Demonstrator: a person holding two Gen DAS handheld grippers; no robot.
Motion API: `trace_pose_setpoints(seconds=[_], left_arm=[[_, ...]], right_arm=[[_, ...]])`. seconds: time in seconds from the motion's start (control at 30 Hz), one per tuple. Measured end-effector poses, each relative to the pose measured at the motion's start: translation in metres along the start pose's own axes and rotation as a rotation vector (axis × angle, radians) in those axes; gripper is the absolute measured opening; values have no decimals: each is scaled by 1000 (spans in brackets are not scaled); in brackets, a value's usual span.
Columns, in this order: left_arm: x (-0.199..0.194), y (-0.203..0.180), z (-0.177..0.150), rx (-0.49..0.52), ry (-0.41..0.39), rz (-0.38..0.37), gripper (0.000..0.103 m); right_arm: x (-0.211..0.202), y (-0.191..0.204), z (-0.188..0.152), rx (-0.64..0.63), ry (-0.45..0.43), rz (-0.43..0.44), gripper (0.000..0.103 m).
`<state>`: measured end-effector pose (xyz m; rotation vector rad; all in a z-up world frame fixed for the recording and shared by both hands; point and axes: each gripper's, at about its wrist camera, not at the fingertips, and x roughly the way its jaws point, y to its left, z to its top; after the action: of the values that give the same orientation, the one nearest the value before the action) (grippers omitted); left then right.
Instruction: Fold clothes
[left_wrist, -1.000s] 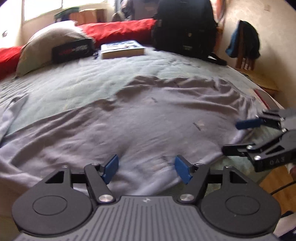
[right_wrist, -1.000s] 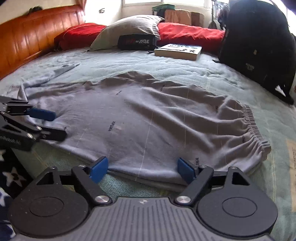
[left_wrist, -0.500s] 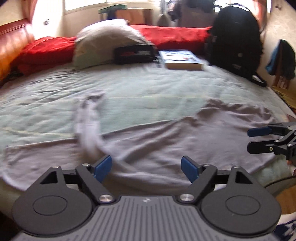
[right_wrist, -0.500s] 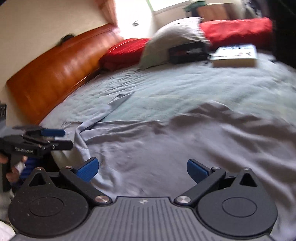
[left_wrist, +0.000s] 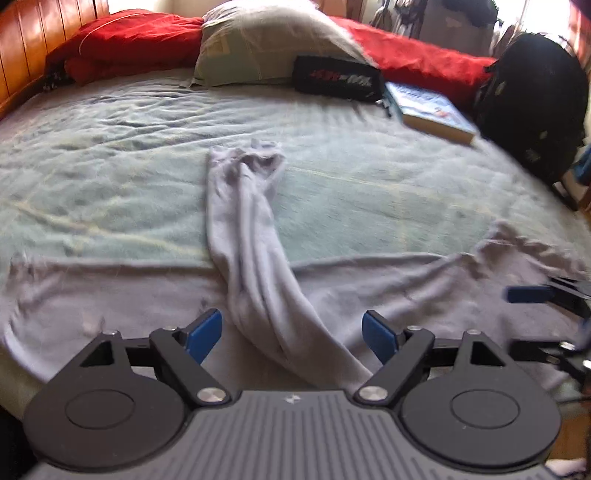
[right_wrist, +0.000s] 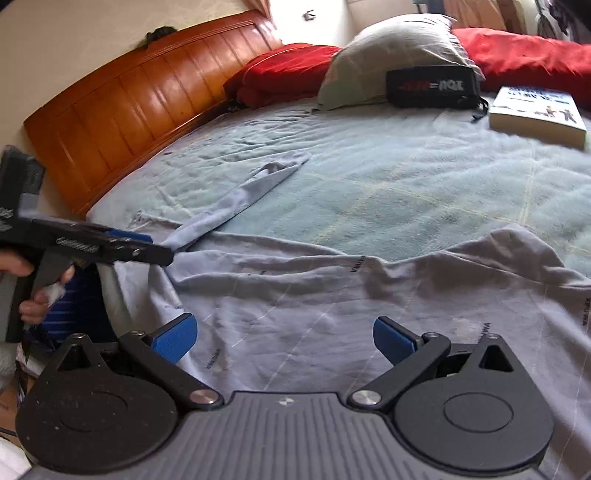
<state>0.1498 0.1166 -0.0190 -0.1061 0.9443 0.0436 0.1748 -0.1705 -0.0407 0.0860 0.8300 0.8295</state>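
A pale grey long-sleeved garment (left_wrist: 110, 302) lies spread along the near edge of the bed, also visible in the right wrist view (right_wrist: 332, 295). One sleeve (left_wrist: 243, 229) stretches away over the green sheet; the same sleeve (right_wrist: 240, 199) points toward the headboard. My left gripper (left_wrist: 291, 334) is open just above the garment, with the sleeve's base lying loose between its blue pads. From the right wrist view, the left gripper (right_wrist: 160, 247) hovers at the sleeve's root, held by a hand (right_wrist: 33, 306). My right gripper (right_wrist: 283, 339) is wide open over the garment's body and holds nothing. It shows at the far right as the right gripper (left_wrist: 532, 321).
A green sheet (left_wrist: 110, 177) covers the bed. At the far side lie a grey pillow (left_wrist: 266, 40), a red blanket (left_wrist: 129, 40), a black pouch (left_wrist: 336, 79), a book (left_wrist: 432, 110) and a black backpack (left_wrist: 535, 96). The wooden headboard (right_wrist: 129, 110) bounds the left.
Both views have swung left along the garment, from its body and hem toward the sleeve end. The sleeve has come between the left jaws. Both grippers have opened wider.
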Motion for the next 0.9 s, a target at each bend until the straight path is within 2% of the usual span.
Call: trace_pose_setpoints(seconds=[0.17, 0.27, 0.4, 0.57, 0.73, 0.9], left_arm=[[37, -1, 39, 80, 39, 140, 83], [62, -15, 60, 181, 66, 227, 83], [104, -35, 78, 335, 121, 390, 84], [130, -50, 89, 449, 148, 527, 98], [131, -32, 101, 386, 171, 528, 99], [115, -9, 95, 338, 161, 575, 98]], right_arm=[[-2, -12, 1, 37, -15, -27, 103], [1, -19, -1, 66, -7, -26, 103], [1, -25, 0, 81, -8, -40, 103], [0, -30, 1, 87, -13, -56, 103], [-1, -31, 1, 88, -16, -55, 103], [-4, -31, 1, 89, -26, -50, 103]])
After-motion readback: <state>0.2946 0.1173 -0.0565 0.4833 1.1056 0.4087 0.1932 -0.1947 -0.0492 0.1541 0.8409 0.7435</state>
